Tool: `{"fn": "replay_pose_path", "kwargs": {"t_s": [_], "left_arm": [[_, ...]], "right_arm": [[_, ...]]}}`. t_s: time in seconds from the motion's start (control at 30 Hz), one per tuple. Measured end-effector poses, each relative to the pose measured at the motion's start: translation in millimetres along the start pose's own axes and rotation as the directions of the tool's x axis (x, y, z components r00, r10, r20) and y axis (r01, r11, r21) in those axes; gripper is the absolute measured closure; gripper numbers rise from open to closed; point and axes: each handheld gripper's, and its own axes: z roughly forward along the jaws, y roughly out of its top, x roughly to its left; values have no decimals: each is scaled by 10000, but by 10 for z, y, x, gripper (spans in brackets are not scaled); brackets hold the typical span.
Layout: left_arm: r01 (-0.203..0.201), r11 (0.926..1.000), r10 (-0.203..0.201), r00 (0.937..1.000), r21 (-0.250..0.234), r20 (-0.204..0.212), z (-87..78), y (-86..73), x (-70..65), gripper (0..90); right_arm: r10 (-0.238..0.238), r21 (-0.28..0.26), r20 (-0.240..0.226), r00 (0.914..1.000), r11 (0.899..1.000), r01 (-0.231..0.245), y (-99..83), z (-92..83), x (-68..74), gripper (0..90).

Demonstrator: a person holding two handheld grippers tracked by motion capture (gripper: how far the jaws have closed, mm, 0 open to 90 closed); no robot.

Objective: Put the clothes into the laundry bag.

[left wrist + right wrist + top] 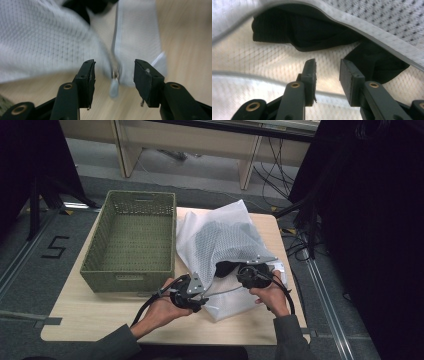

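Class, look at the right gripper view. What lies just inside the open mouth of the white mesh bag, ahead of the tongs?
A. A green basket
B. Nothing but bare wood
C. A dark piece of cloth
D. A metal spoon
C. In the right gripper view a dark piece of cloth lies inside the white mesh bag, under its raised zip edge, just beyond the open right tongs.

A pale wooden table (100, 317) bears a green woven basket (131, 242) beside a white mesh bag (220, 245).
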Motion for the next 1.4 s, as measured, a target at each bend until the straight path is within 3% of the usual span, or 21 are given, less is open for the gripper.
{"fn": "replay_pose_path", "kwargs": {"t_s": [0.13, 0.17, 0.2, 0.27, 0.33, 0.4, 0.47, 0.53, 0.57, 0.63, 0.7, 0.77, 0.8, 0.83, 0.93, 1.0, 1.03, 1.13, 1.23, 1.3, 1.4], "left_arm": [[-438, 9987, 441, 9990, -268, 91, -64, 103, -178, 446], [-460, 9986, 469, 9983, -256, 359, -32, 101, -212, 445], [-367, 9993, 365, 9965, 10, 755, 74, 72, -272, 445], [-398, 9992, 392, 9960, 68, 797, 129, 55, -290, 438], [-939, 9922, 830, 9883, 821, 1280, 363, -25, -319, 432], [-850, 9906, 691, 9872, 1072, 1440, 454, -78, -297, 437], [-854, 9854, 592, 9830, 1474, 1736, 529, -137, -271, 459], [-1239, 9785, 911, 9770, 1649, 1930, 570, -186, -248, 603], [-1476, 9727, 1107, 9733, 1789, 2012, 579, -204, -234, 694], [-1610, 9694, 1197, 9691, 1855, 2156, 553, -222, -239, 877], [-1830, 9664, 1450, 9679, 1804, 2052, 502, -226, -243, 881], [-2211, 9586, 1836, 9615, 1795, 2043, 399, -238, -213, 882], [-1987, 9632, 1636, 9677, 1811, 1916, 289, -273, -132, 882], [-1921, 9643, 1576, 9694, 1821, 1880, 258, -293, -103, 880], [-1983, 9600, 1687, 9731, 1977, 1567, 162, -388, -55, 874], [-1971, 9565, 1627, 9724, 2151, 1675, 132, -455, -52, 873], [-1884, 9586, 1535, 9734, 2135, 1702, 132, -473, -56, 873], [-1968, 9551, 1591, 9713, 2216, 1768, 155, -499, -60, 873], [-1993, 9529, 1600, 9707, 2285, 1794, 195, -513, -81, 875], [-2253, 9479, 1852, 9650, 2253, 1858, 191, -506, -80, 877], [-2165, 9493, 1744, 9660, 2278, 1910, 193, -508, -79, 879]], "right_arm": [[-204, -84, 64, 9998, 9998, 204, -10, -6, -9, 672], [-212, -94, 75, 9997, 9997, 212, -13, 0, -12, 672], [-227, -97, 88, 9997, 9997, 228, -21, 9, -16, 674], [97, 12, -17, 10000, 10000, -96, -28, 7, 21, 674], [322, 292, -106, 9994, 9991, -319, -11, -16, 41, 674], [-179, 140, -91, 9998, 9997, 180, -10, -10, 14, 674], [6, 27, -224, 9997, 10000, -5, -7, 1, 29, 671], [-284, -99, -103, 9995, 9996, 283, -19, 29, 14, 668], [321, 323, -321, 9990, 9990, -310, -15, 1, 50, 668], [251, 300, -288, 9993, 9993, -243, -19, 7, 44, 671], [295, 305, -299, 9991, 9991, -286, -18, 2, 47, 673], [-234, 253, -251, 9994, 9994, 241, -8, -23, 18, 685], [47, 69, -288, 9996, 10000, -45, -20, -4, 55, 692], [259, 343, -481, 9985, 9991, -243, -9, -27, 84, 693], [-619, 216, -658, 9959, 9978, 634, -21, -5, 201, 710], [-698, 435, -911, 9934, 9963, 739, -29, 0, 340, 738], [-1035, 488, -991, 9897, 9929, 1087, -23, 2, 413, 772], [-1509, 259, -821, 9851, 9878, 1534, 16, 94, 532, 822], [-1431, 366, -623, 9877, 9887, 1456, 62, 275, 607, 836], [-1444, 519, -522, 9881, 9878, 1471, 90, 407, 604, 840], [-1544, 867, -205, 9878, 9840, 1556, 144, 540, 563, 846]]}}
